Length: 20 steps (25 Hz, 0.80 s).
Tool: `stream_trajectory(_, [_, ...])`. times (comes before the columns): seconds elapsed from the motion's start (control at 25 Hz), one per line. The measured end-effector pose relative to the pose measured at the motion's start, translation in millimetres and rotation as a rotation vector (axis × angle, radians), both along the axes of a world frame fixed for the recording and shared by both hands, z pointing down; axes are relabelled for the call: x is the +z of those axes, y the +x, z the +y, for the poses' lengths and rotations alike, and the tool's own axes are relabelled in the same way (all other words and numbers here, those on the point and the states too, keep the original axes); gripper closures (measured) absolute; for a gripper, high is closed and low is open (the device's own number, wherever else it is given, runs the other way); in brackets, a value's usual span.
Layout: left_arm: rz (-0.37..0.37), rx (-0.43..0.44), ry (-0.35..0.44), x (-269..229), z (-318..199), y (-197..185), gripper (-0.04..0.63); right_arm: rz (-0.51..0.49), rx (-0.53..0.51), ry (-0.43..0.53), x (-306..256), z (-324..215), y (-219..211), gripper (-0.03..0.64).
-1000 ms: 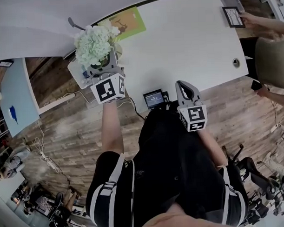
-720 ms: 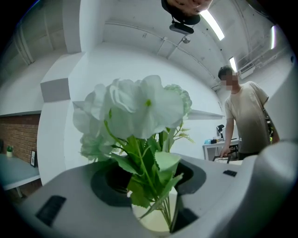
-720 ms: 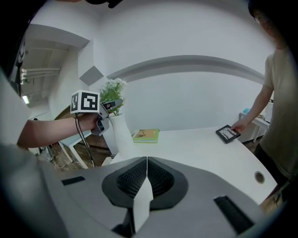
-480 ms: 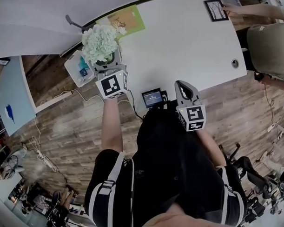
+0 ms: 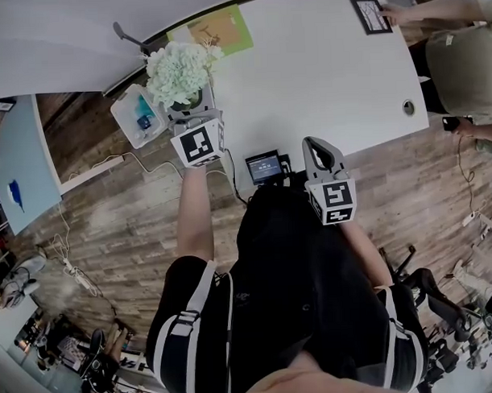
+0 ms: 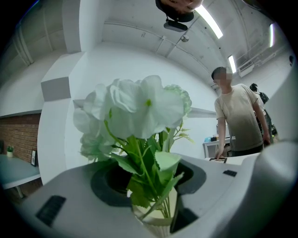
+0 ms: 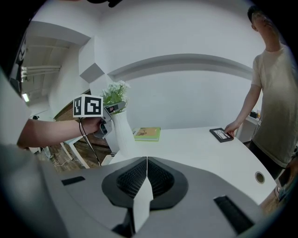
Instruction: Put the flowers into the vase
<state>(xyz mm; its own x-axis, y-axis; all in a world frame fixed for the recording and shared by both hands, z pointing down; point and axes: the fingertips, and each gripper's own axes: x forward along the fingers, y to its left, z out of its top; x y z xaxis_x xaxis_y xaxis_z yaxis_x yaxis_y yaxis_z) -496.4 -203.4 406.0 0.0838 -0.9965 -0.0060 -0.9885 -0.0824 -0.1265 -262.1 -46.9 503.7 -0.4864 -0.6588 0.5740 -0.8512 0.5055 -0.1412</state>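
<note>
A bunch of white flowers (image 5: pixel 177 69) with green leaves sits between the jaws of my left gripper (image 5: pixel 188 111), which is shut on the stems. In the left gripper view the flowers (image 6: pixel 139 107) fill the middle. Their stems run down into the cream mouth of the vase (image 6: pixel 156 225) just below the jaws. The right gripper view shows the tall white vase (image 7: pixel 120 135) standing near the table's left edge, with the left gripper (image 7: pixel 111 116) at its neck. My right gripper (image 5: pixel 319 153) hangs by the table's near edge, shut and empty.
The white table (image 5: pixel 322 76) carries a green book (image 5: pixel 212 32) behind the vase and a black picture frame (image 5: pixel 370 14) under a person's hand at the far right. A clear plastic box (image 5: pixel 138 115) sits left of the table. A small screen (image 5: pixel 265 167) hangs at the near edge.
My left gripper and the flowers have sunk toward the vase and drifted slightly right in the head view. The person at the far right slid the picture frame leftward. My right gripper stayed put.
</note>
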Motion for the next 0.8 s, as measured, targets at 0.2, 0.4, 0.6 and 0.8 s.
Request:
stream_trajectory(0.2, [-0.001,0.009,-0.007,7.9,-1.1,3.2,0.330,0.009,-0.005,-0.002,2.5,1.1,-1.4,0.600])
stream_trajectory(0.4, [0.006,0.010,-0.004,10.6,-0.8,3.8,0.330,0.009,-0.007,-0.002,1.5,1.1,-3.0,0.600])
stream_trajectory(0.6, [0.012,0.021,-0.009,11.6,-0.2,3.7,0.329,0.010,-0.004,-0.001,2.1,2.3,-6.0,0.600])
stream_trajectory(0.8, [0.019,0.051,-0.025,11.2,1.4,8.0,0.320,0.012,-0.006,0.001,0.7,3.2,-6.0,0.600])
